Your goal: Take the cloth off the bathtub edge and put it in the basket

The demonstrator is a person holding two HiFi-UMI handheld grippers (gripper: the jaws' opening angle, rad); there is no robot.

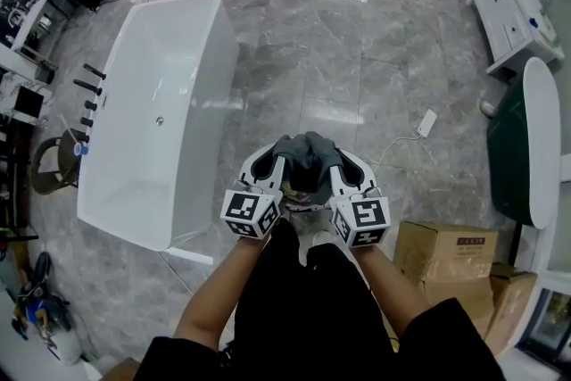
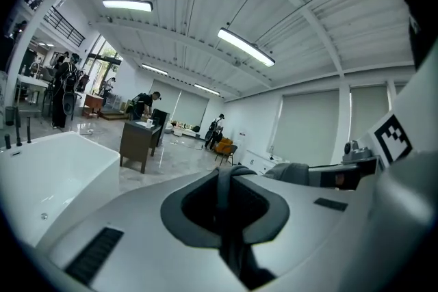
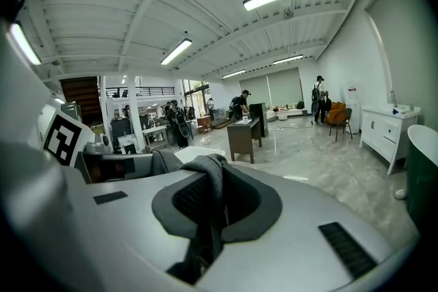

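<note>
At waist height in the head view, the left tool (image 1: 273, 163) and the right tool (image 1: 343, 165) sit side by side, just in front of the person's body, with a bunched dark grey cloth (image 1: 308, 153) gathered between their tips. The white bathtub (image 1: 178, 58) stands well apart to the left, its rim bare, so the cloth is already off the edge and the carrying step is in hand. Cardboard boxes (image 1: 446, 247) lie on the floor to the right. No basket shows anywhere in this view.

Along the left tool (image 2: 226, 182) in its own view, the jaws are together on a narrow fold of the cloth (image 2: 233, 229), which runs up between the pads and curls over their top. The right tool (image 2: 356, 171) sits close alongside with more grey fabric at its tip.

From the right gripper view, that tool (image 3: 209, 198) is likewise clamped on a thick fold of the cloth (image 3: 209, 171), which drapes over the left pad and hangs down through the gap.

To do this step well, I judge the person should first turn to find the basket, since none of the views shows it. Carry the cloth with both grips closed and the tools near each other, so that the fabric is neither stretched nor pulled out of one pinch. Bring the bundle right over the basket's opening, lower it, and then part both pairs of jaws together.
</note>
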